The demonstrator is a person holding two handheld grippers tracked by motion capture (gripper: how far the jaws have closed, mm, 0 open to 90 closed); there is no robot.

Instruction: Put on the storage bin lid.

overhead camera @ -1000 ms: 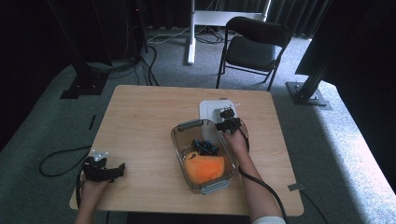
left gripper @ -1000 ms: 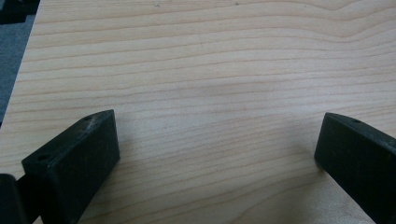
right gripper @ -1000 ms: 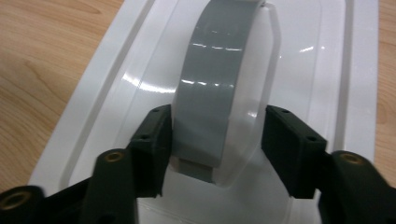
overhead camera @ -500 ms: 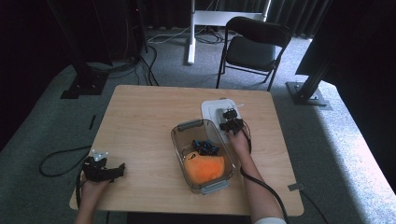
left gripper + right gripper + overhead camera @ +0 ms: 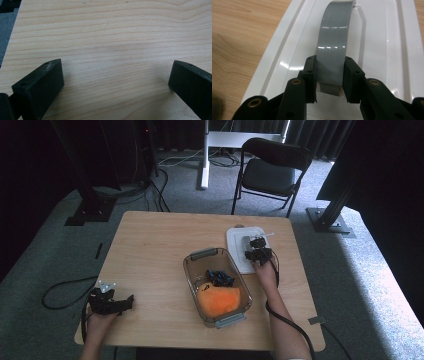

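A white lid (image 5: pixel 234 246) lies flat on the far right of the wooden table (image 5: pixel 155 245), with a grey arched handle (image 5: pixel 334 37) on top. My right gripper (image 5: pixel 329 67) is shut on that handle; its jaws have just been closing, and the pads (image 5: pixel 310 75) press the handle's two sides. In the high view the right gripper (image 5: pixel 256 249) sits over the lid. A clear plastic container (image 5: pixel 192 270) stands mid-table, holding an orange soft thing (image 5: pixel 220 300) and a dark blue item (image 5: pixel 219 278). My left gripper (image 5: pixel 124 302) rests open at the near left, with bare wood between its jaws (image 5: pixel 117 82).
A black folding chair (image 5: pixel 272 170) stands beyond the table's far edge, beside a white stand base (image 5: pixel 205 165). Cables lie on the grey carpet at the left. The table's left and far parts are bare wood.
The right hand has shifted a little to the right over the white lid. The left hand and the container have stayed put.
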